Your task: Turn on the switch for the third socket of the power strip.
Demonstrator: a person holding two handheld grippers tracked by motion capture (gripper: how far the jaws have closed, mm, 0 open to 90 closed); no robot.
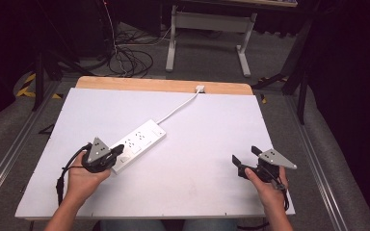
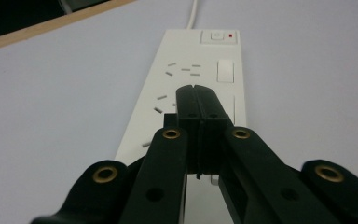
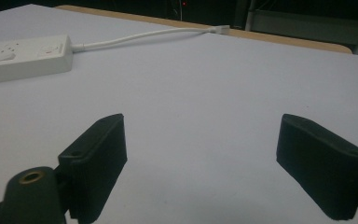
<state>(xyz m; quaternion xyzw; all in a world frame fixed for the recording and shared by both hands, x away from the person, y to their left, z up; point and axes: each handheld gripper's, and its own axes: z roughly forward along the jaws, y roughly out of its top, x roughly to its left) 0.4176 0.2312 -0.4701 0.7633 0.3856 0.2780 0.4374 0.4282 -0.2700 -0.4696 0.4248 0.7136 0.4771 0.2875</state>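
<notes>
A white power strip (image 1: 139, 142) lies slantwise left of the table's middle, its white cable (image 1: 178, 108) running to the far wooden edge. My left gripper (image 1: 120, 148) is shut, jaws pressed together with nothing visible between them, right over the strip's near end. In the left gripper view the shut tips (image 2: 196, 88) lie above the sockets of the strip (image 2: 205, 60), whose switch (image 2: 219, 36) shows a red light. My right gripper (image 1: 244, 154) stands open and empty near the front right. In its own view the gripper (image 3: 203, 135) faces bare table, the strip (image 3: 23, 56) far left.
The white tabletop (image 1: 197, 144) has a wooden strip (image 1: 164, 85) along its far edge. Beyond it are floor cables (image 1: 125, 60) and a white desk frame (image 1: 207, 29). Grey padded rails flank the table on both sides.
</notes>
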